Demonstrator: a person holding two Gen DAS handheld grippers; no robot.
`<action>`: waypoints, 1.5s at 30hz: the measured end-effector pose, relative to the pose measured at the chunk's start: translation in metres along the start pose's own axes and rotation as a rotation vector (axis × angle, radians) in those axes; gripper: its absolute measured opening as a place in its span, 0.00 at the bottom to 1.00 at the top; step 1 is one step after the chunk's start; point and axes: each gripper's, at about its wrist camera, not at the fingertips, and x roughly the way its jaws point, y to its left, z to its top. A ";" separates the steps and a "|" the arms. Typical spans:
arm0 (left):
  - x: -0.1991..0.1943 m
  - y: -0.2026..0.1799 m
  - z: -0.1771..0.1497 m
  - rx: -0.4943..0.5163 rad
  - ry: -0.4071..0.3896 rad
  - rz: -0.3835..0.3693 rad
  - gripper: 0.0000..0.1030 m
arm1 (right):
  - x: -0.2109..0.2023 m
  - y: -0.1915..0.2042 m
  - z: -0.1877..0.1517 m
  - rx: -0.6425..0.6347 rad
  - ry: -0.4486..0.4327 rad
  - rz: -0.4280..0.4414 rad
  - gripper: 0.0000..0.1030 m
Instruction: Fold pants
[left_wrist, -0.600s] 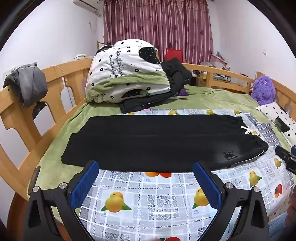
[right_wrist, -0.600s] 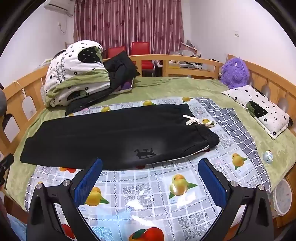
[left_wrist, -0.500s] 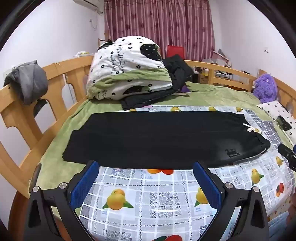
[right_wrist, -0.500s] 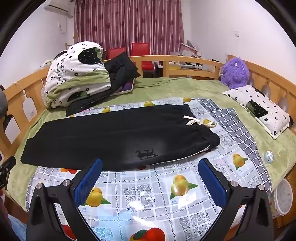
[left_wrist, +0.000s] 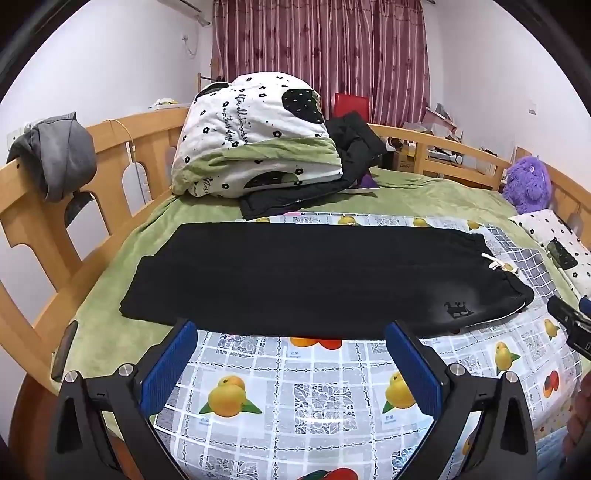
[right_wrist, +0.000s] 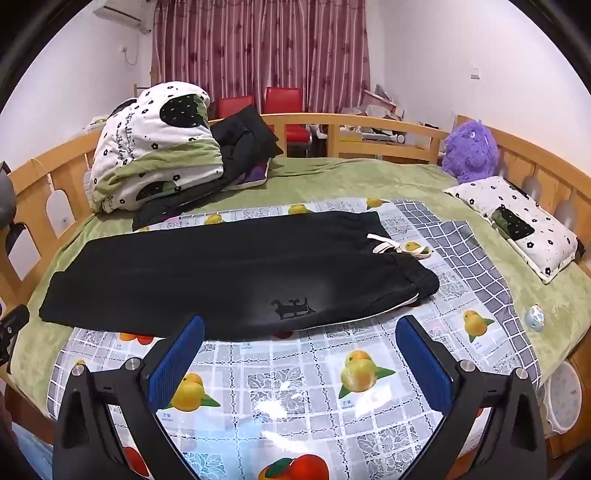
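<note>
Black pants (left_wrist: 317, 277) are lying flat on the fruit-print cloth (left_wrist: 317, 398) spread over the bed, already folded lengthwise, legs stacked. The waistband is sitting to the right, its white drawstring (right_wrist: 388, 245) trailing onto the cloth; a small cat motif (right_wrist: 293, 308) is showing near the near edge. Left gripper (left_wrist: 291, 363) and right gripper (right_wrist: 301, 363) are both hovering with fingers wide apart, gripping nothing.
</note>
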 end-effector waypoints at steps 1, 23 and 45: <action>-0.001 0.001 0.000 -0.003 0.000 -0.002 1.00 | 0.000 0.000 0.000 -0.002 0.001 -0.001 0.99; -0.004 0.010 0.000 -0.012 -0.005 -0.019 1.00 | -0.002 0.008 -0.003 -0.014 -0.003 0.003 0.99; -0.008 0.005 -0.001 -0.005 -0.013 -0.034 1.00 | -0.008 0.011 0.000 -0.020 -0.016 0.002 0.99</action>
